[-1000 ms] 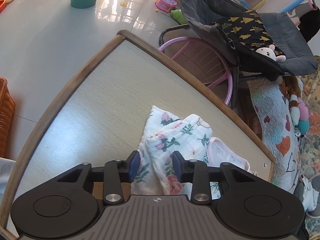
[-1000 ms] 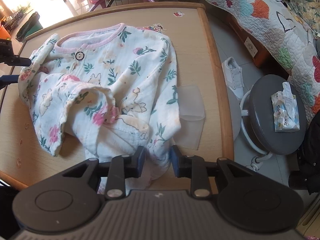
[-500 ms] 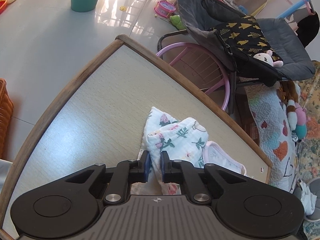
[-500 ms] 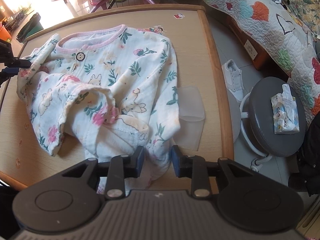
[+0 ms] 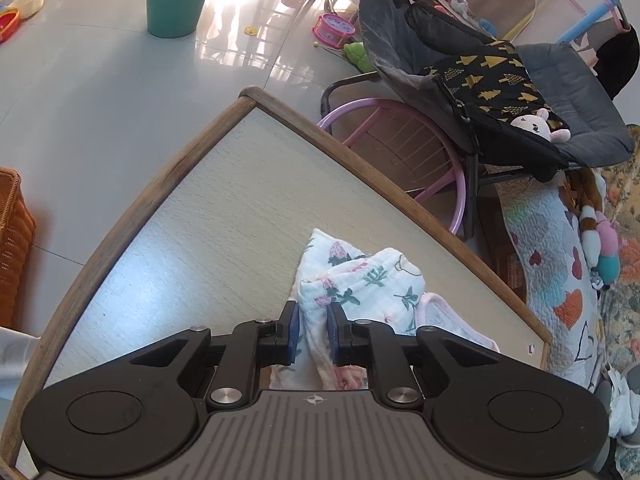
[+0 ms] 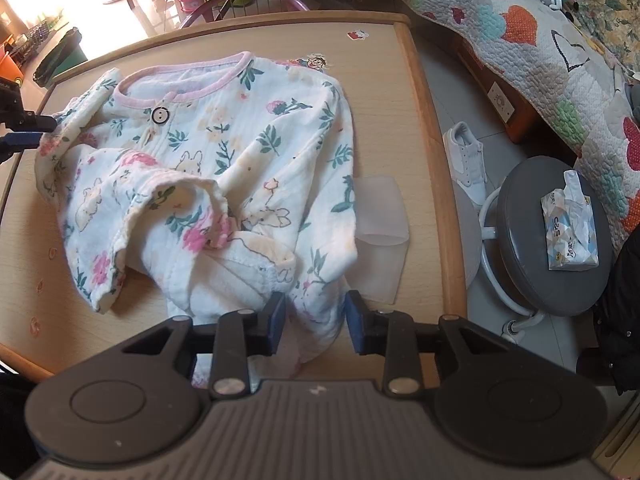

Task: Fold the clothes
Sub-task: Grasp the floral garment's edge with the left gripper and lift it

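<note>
Your left tongs [image 5: 313,330]: pitched steeply down, jaws narrow and just easing apart, cloth pinched between the blue pads | your right tongs [image 6: 316,322]: pointing steeper down, jaws somewhat wider, just opening, cloth between them.

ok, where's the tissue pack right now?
Right wrist view, right side: the tissue pack lies on the grey round stool on the floor beside the table's right edge, just below the white shoe.
</note>
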The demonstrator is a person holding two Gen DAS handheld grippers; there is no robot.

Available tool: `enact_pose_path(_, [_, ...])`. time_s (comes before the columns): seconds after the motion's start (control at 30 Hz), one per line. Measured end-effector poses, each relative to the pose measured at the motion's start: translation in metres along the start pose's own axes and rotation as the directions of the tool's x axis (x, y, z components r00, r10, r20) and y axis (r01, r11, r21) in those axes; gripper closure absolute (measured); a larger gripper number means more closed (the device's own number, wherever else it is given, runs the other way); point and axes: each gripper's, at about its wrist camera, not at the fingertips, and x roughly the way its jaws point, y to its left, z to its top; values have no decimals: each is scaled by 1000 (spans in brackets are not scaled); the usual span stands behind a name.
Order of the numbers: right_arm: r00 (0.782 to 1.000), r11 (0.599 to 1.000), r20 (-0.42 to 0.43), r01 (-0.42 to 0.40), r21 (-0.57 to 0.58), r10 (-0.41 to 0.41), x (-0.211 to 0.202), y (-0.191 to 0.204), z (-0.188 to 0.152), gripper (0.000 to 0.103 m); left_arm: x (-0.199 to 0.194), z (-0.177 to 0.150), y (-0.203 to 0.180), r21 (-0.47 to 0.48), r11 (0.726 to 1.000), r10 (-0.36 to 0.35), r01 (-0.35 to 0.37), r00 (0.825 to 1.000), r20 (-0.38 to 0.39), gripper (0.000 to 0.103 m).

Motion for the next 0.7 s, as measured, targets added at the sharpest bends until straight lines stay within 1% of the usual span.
enact_pose_path(0.07, [1000,1000,2,1,-1,-1,0,0,0,69,1,0,-1,21,1000,-5,5,1000,-2,82])
enact_pose_path(0.17, [1000,1000,6,0,-5,0,0,0,0,69,0,-1,-3,37,999,-11,10,1000,19,83])
enact_pose_path(0.2, [1000,1000,6,0,-6,0,0,0,-1,69,0,-2,-3,37,999,-14,13,1000,27,87])
enact_pose_path(0.3, [1000,1000,8,2,0,-2,1,2,-1,69,-2,-3,-4,39,999,-21,20,999,37,88])
enact_pose_path(0.4, [1000,1000,7,2,-2,-2,0,2,-1,69,-5,-3,-4,51,998,-29,26,998,48,93])
enact_pose_path(0.57, [1000,1000,4,3,-1,-3,0,1,0,69,-17,-3,6,30,1000,3,-5,998,70,95])
enact_pose_path(0.67, [1000,1000,3,6,0,-6,0,1,0,69,-28,-6,14,29,997,70,-73,992,101,96])
enact_pose_path(0.7, [1000,1000,3,6,0,-6,0,1,0,69,-32,-8,17,22,996,83,-86,991,107,96])
